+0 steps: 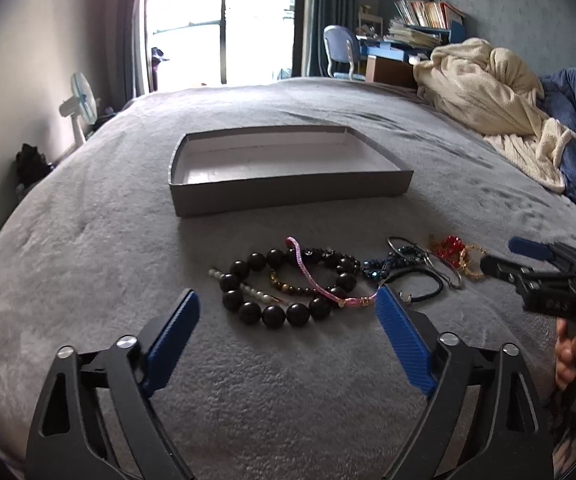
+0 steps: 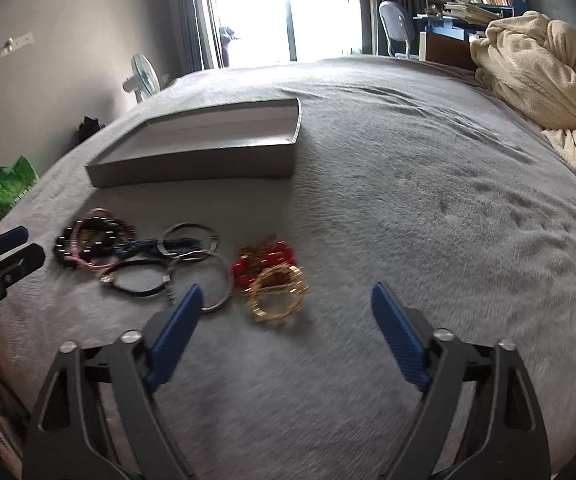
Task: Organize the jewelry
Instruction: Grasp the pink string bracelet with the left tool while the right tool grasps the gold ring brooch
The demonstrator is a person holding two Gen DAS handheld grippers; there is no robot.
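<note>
Item 1, grey tray [image 1: 288, 192]: shallow box, nothing visible inside, on grey bedspread [image 1: 88, 280], at 12 o'clock from the jewelry. Prob. the destination, open side up for easy drop-in.

Item 2, jewelry, loose row on bedspread just short of the tray, not touching it:
- black bead necklace [image 1: 272, 288], large beads, w/ pink cord bracelet [image 1: 320, 276] lying across it; tangled, so separate first.
- pearl pin [image 1: 248, 290] inside the bead loop.
- black cord bracelet [image 2: 140, 280] & metal bangles [image 2: 192, 246], overlapping.
- red-bead piece [image 2: 272, 264] touching gold bracelet [image 2: 278, 300].

Item 3, left gripper [image 1: 288, 310]: jaws wide, hovering at 6 o'clock of the bead necklace, straddling it; likely first pick.

Item 4, right gripper [image 2: 284, 308]: jaws wide, holding nothing, gold bracelet between the fingers; lined up for a grab, I judge.
</note>
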